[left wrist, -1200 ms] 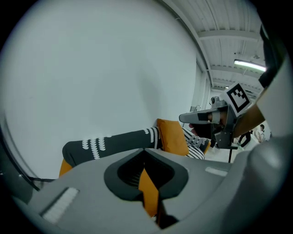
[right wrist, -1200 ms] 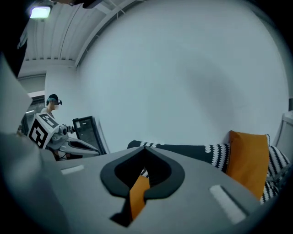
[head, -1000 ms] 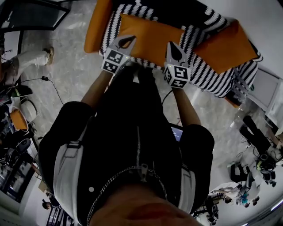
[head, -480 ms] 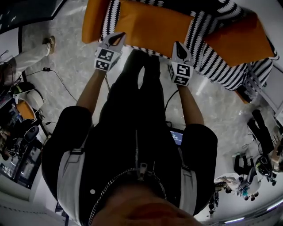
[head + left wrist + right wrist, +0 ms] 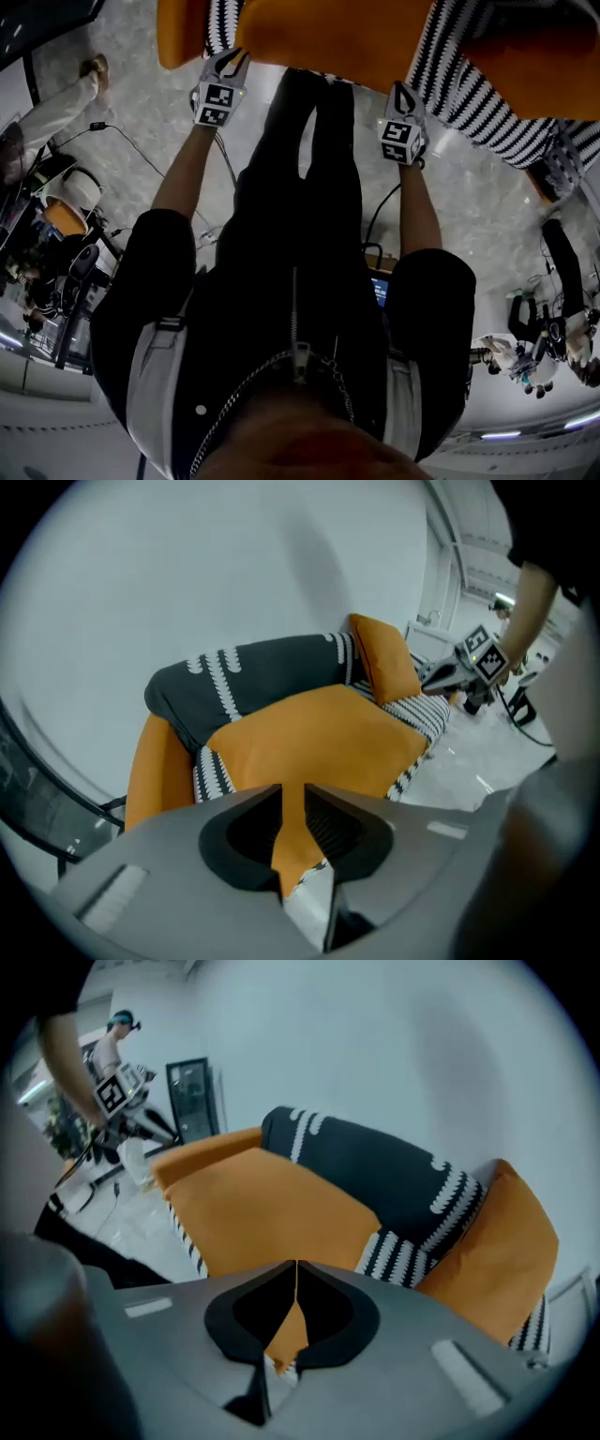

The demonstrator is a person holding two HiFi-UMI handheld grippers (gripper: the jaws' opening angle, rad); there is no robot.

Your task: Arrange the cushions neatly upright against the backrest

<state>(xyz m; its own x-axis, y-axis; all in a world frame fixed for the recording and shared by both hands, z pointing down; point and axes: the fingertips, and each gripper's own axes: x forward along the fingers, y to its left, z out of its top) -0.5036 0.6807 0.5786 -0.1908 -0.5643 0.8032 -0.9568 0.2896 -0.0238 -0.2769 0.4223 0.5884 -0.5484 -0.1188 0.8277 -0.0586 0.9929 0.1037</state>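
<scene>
While 2 cushions (image 5: 328, 42) (image 5: 534, 56) sit on sofa (image 5: 469, 89) — L tool (image 5: 227, 59) jaws just opening, cushion corner between | R tool (image 5: 403, 91) shut

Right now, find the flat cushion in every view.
Head view: flat cushion, top centre.
Left gripper view: flat cushion, centre.
Right gripper view: flat cushion, left of centre.
Shared landmark: striped cover, at its right edge in all three.

We see a glossy, grey marbled floor (image 5: 141, 103) with a black cable (image 5: 95, 125) lying across it, and a plain white wall (image 5: 187, 564).
</scene>
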